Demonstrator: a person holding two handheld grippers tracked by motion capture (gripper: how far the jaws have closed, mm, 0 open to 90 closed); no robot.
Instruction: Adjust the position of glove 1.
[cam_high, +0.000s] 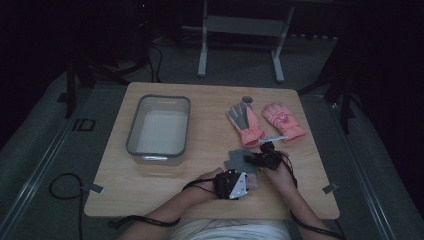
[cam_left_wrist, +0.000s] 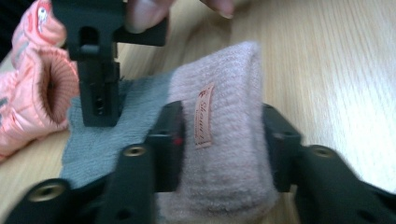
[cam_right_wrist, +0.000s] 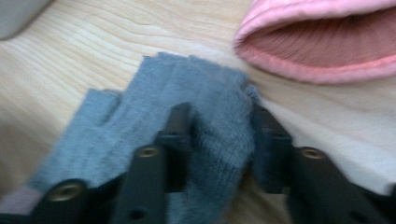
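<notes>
Both grippers are working on one knitted glove (cam_high: 239, 161) that is lying on the near right part of the wooden table (cam_high: 210, 130), just in front of the person. The left gripper (cam_high: 248, 182) is pinching the glove's pale pink cuff (cam_left_wrist: 224, 140) between its jaws, and the right gripper (cam_high: 250, 159) is clamping a bunched fold of the grey hand part (cam_right_wrist: 219, 121). Holding the two ends at once is probably meant to keep the soft fabric stretched and under control, so it can be lifted without flopping; the grey bin (cam_high: 134, 136) is waiting empty on the left of the table, a likely destination, though that is only a guess. Two pink padded gloves (cam_high: 263, 122) are resting side by side farther out on the right, well apart from the bin, the near one almost touching the knitted glove. The high view is giving the layout, with both forearms coming in from the near edge, but the glove is showing there as little more than a dim grey patch. The left gripper view is revealing what that one is missing: a small label (cam_left_wrist: 204, 116) stitched on the cuff, the ribbed knit squeezed between the jaws, and the right gripper standing on the grey part beyond. The right gripper view is adding the stubby grey fingers of the glove fanning leftward, and the open mouth of a padded glove's cuff (cam_right_wrist: 322, 46) just beyond.
</notes>
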